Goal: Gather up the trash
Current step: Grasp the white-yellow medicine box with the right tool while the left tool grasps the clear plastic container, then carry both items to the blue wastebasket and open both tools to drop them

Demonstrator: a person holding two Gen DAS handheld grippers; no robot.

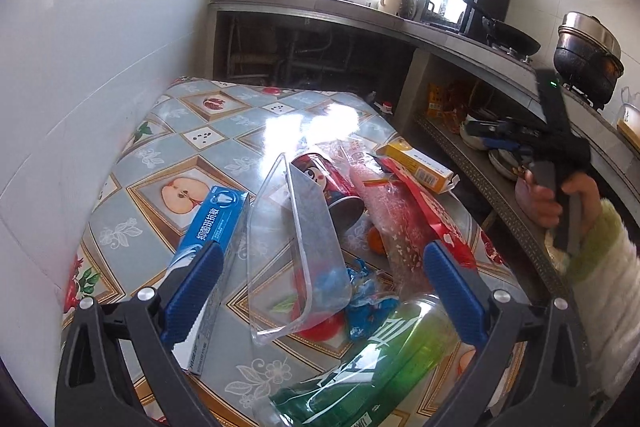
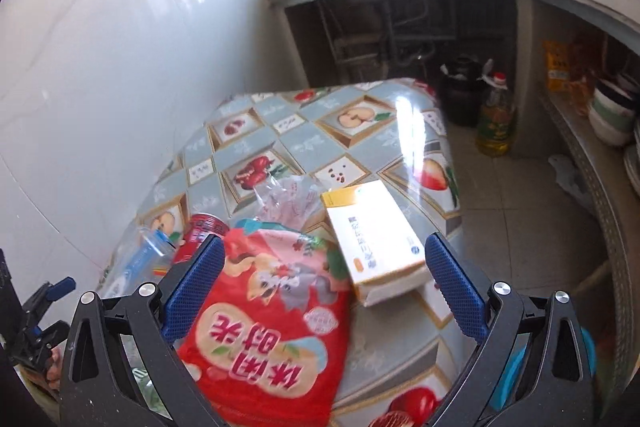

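The left gripper (image 1: 322,261) is spread wide and empty — a clear plastic tray (image 1: 298,251) lies between its fingers. The right gripper (image 2: 325,257), equally released, frames a red snack bag (image 2: 264,323), apparently untouched, and a yellow box (image 2: 374,241) by its right finger.

Black pot (image 1: 586,65), wok (image 1: 512,39), oil bottle (image 2: 495,119), stacked bowls (image 2: 612,115).

Bright packaging colours on a fruit-patterned table

The glossy grey-blue oilcloth table (image 2: 320,143) bears gold-framed diamonds with apples and pomegranates; on it lie a blue-and-white toothpaste carton (image 1: 208,227), a red printed can (image 1: 340,183), a green plastic bottle (image 1: 372,367), a yellow-and-white cardboard box (image 2: 376,243) and a red snack bag (image 2: 264,331) with pink cartoon print and cream lettering.
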